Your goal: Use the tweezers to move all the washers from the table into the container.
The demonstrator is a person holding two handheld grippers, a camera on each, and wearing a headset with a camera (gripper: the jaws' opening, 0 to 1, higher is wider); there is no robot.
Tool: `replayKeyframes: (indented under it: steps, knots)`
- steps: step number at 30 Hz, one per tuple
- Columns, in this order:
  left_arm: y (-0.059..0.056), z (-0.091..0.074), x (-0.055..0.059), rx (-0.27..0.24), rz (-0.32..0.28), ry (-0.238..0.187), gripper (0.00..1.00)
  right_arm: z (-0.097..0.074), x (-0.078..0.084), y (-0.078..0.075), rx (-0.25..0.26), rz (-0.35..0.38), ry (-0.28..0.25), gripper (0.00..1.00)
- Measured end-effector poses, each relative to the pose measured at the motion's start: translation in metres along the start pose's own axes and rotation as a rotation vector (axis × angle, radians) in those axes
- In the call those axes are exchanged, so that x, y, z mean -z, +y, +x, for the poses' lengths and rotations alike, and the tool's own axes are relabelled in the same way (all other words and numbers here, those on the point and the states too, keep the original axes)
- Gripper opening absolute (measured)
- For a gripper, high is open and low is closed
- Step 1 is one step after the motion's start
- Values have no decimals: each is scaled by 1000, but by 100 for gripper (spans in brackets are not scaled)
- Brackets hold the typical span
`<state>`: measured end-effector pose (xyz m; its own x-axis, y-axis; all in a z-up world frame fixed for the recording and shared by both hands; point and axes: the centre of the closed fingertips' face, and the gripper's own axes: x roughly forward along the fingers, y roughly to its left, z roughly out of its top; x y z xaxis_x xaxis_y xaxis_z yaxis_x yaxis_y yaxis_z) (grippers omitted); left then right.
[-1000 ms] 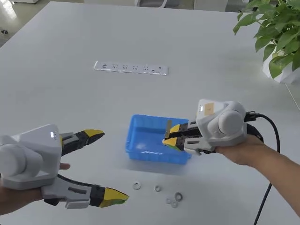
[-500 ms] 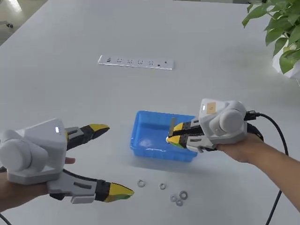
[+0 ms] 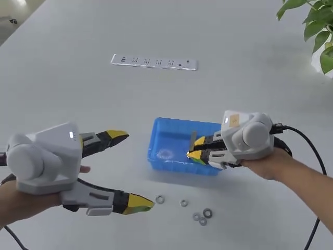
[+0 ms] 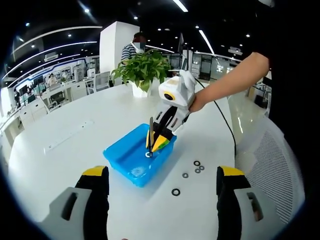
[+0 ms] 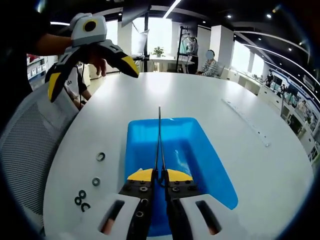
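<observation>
In the head view, the left claw [image 3: 133, 170] is spread wide, and there is nothing between its yellow tips. The right claw [image 3: 196, 152] is pressed together on the tweezers [image 3: 192, 139]. It hangs over the right end of the blue container [image 3: 177, 167]. Five washers [image 3: 160, 199] lie on the white tabletop [image 3: 78, 94], outside the container. One is just beside the left claw's lower tip, and the others lie on the near side of the right claw. A tan sticker [image 3: 231, 121] sits on top of the right claw, but its marks are too small to read. A white power strip [image 3: 154, 62] lies far past both claws, and its writing is too small to read too.

In the left gripper view, the left claw [image 4: 162, 172] has its jaws wide apart. The blue container [image 4: 122, 162] is ahead of it, a bit to the left. The right claw [image 4: 161, 141] holds the tweezers [image 4: 151, 132] pointing down into the container. The washers [image 4: 175, 191] lie ahead, between the left claw's jaws. A potted plant [image 4: 142, 70] stands behind the right claw.

In the right gripper view, the right claw [image 5: 160, 176] pinches the tweezers [image 5: 159, 140], which run straight ahead over the blue container [image 5: 197, 150]. The washers [image 5: 101, 156] lie to the left of this claw. The left claw [image 5: 92, 75] is far ahead on the left, spread open. The power strip [image 5: 247, 122] is off to the right.
</observation>
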<state>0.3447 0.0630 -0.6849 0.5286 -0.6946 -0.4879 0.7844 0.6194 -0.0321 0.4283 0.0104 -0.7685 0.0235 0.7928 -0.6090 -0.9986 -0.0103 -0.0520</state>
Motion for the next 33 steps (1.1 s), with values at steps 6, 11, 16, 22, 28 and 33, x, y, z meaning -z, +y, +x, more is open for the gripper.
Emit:
replayKeyframes:
  steps: [6,11,16,22,28,33]
  knots:
    - [5,10,-8,23,34,2,85,3,3,1,-10,2,2,8]
    - [9,20,-17,37,60,-4,80,3,3,0,-12,11,-2,8]
    - [9,33,-25,76,100,8,69,4,3,0,-17,6,1,8]
    - [9,48,-35,124,147,25,56,4,3,1,-23,-4,8,8]
    - [10,64,-43,158,195,50,47,4,3,1,-23,-9,11,8]
    - [13,74,-44,181,262,109,38,4,3,2,-25,-18,17,8]
